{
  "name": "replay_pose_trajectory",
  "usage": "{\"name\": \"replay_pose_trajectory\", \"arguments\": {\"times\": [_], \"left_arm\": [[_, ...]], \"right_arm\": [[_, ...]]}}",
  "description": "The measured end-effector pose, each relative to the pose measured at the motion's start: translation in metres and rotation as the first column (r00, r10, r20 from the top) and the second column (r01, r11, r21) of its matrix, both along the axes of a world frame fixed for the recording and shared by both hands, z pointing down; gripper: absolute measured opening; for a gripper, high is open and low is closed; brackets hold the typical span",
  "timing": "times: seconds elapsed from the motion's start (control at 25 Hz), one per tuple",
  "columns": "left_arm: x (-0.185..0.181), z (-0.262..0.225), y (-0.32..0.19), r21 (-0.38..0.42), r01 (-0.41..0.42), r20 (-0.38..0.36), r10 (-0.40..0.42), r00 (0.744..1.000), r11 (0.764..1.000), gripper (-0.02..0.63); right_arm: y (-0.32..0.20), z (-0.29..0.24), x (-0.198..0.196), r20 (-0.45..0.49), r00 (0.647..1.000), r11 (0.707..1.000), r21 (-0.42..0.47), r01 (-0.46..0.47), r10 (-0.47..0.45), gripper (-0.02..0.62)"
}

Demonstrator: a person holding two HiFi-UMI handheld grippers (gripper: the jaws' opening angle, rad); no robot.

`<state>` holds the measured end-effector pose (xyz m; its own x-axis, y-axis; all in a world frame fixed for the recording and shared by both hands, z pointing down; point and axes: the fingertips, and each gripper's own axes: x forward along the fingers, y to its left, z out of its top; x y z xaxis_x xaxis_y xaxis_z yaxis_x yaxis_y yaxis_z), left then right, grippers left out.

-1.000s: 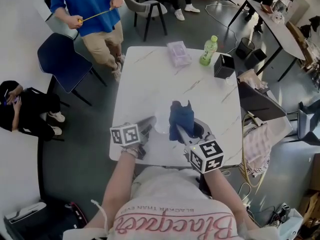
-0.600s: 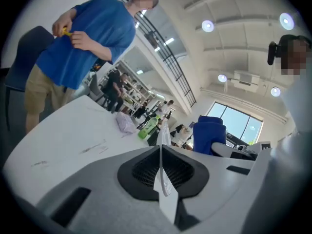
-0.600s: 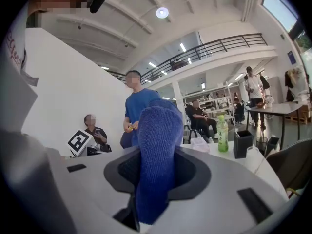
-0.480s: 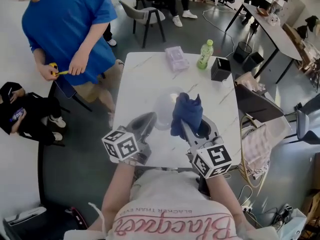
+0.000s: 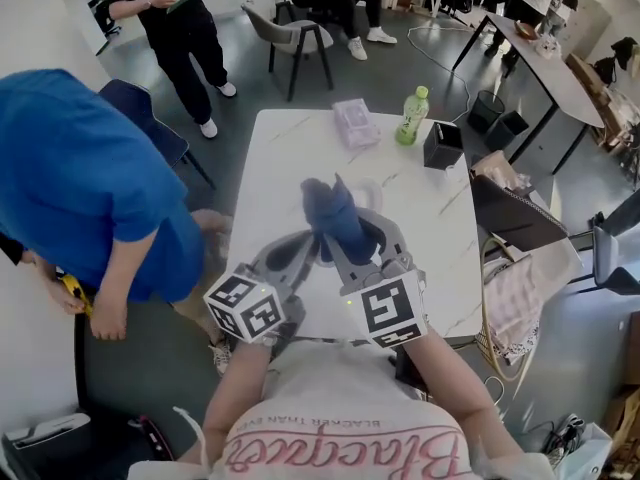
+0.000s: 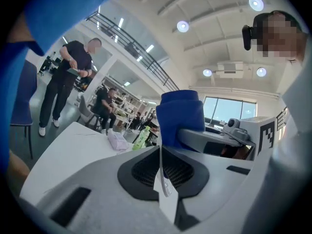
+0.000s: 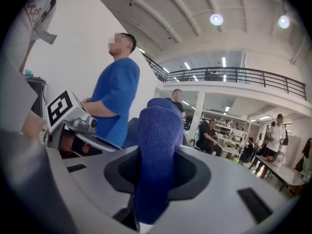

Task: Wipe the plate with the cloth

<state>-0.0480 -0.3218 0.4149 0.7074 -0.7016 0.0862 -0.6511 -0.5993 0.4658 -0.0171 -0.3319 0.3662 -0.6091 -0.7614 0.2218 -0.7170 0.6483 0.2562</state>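
the plate is see-through, so it is hard to see. in the left gripper view we see only its thin edge. the left tongs are closed tight on it. from above we can hardly make the plate out. the blue cloth hides the tips of both tongs there. the right tongs are closed on that cloth, and it sticks up out of them. the plate and the cloth are side by side over the 6 o'clock side of the white table. we cannot tell if they touch.

a person in a blue shirt stands at 9 o'clock, cut off by the edge. they hide part of a blue chair. a person in black stands at 11 o'clock. the people far off at 12 o'clock are too small to count.

on the table's 12 o'clock end we count one green bottle, one black box and one pink packet. there are two tongs, one plate and one cloth.
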Motion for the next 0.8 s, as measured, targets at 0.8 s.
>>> {"name": "replay_pose_trajectory", "arguments": {"times": [0.8], "left_arm": [[-0.014,-0.024,0.002,0.030,0.026,-0.035,-0.025,0.999,0.999,0.016]], "right_arm": [[-0.052,-0.003,0.107,0.093,0.920,0.925,-0.058,-0.376,0.380,0.115]]}}
